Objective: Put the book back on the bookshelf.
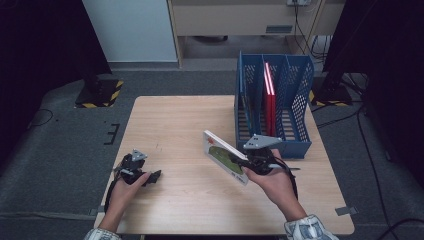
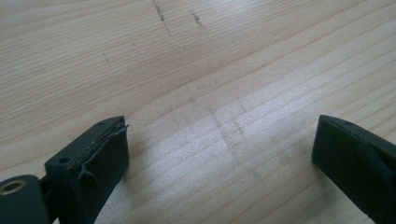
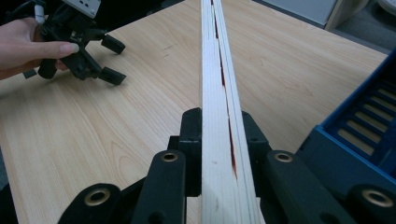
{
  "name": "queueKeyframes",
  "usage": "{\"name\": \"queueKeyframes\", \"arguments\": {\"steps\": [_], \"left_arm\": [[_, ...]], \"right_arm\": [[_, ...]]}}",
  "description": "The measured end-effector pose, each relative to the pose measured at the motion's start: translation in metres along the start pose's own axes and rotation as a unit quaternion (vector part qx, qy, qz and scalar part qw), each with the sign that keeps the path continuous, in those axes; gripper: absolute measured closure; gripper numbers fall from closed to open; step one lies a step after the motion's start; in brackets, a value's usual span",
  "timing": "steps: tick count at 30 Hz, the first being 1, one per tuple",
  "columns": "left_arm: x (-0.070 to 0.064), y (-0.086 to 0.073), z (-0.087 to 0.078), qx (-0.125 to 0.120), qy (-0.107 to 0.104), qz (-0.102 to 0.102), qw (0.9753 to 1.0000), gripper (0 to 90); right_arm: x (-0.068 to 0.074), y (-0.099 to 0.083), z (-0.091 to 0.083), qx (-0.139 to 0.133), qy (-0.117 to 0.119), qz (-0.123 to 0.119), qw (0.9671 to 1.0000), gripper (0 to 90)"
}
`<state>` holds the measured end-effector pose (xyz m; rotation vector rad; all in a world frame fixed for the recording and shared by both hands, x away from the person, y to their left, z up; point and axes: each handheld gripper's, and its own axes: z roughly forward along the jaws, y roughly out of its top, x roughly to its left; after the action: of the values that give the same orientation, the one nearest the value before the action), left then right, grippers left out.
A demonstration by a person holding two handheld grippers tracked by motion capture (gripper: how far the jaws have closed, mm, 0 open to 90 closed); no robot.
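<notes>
My right hand [image 1: 276, 182] reached forward over the wooden table [image 1: 175, 120], and its right gripper [image 1: 243, 161] was clamped on one thin picture book [image 1: 225, 157], pinching it near a corner so the book stood tilted on edge above the tabletop, just in front of the blue file rack [image 1: 295, 100]. In the right gripper view the book's pale page edges [image 3: 219, 116] ran straight up between the two closed-in jaws. My left hand [image 1: 125, 187] rested low near the table's left front corner, and its left gripper [image 1: 152, 176] sat spread wide with nothing between the jaws, bare wood grain beneath. I counted two grippers, one held book, one rack with several slots, and one red book [image 1: 270, 97] standing in a middle slot. Grey carpet [image 1: 60, 150] surrounded the table, with dark curtains at both sides.
</notes>
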<state>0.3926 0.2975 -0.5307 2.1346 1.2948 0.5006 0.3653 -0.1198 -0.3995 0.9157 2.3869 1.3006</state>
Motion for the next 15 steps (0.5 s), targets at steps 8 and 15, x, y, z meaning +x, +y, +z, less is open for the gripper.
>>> {"name": "queueKeyframes", "arguments": {"steps": [8,15], "left_arm": [[0.000,-0.001,0.001,-0.005,-0.002,-0.008,1.0000,1.5],[-0.001,-0.004,0.001,-0.014,-0.001,-0.010,0.9999,0.0]], "right_arm": [[-0.005,-0.003,-0.016,-0.007,-0.007,0.008,0.9999,76.3],[-0.006,-0.004,-0.025,-0.010,-0.011,0.008,0.9999,76.3]]}}
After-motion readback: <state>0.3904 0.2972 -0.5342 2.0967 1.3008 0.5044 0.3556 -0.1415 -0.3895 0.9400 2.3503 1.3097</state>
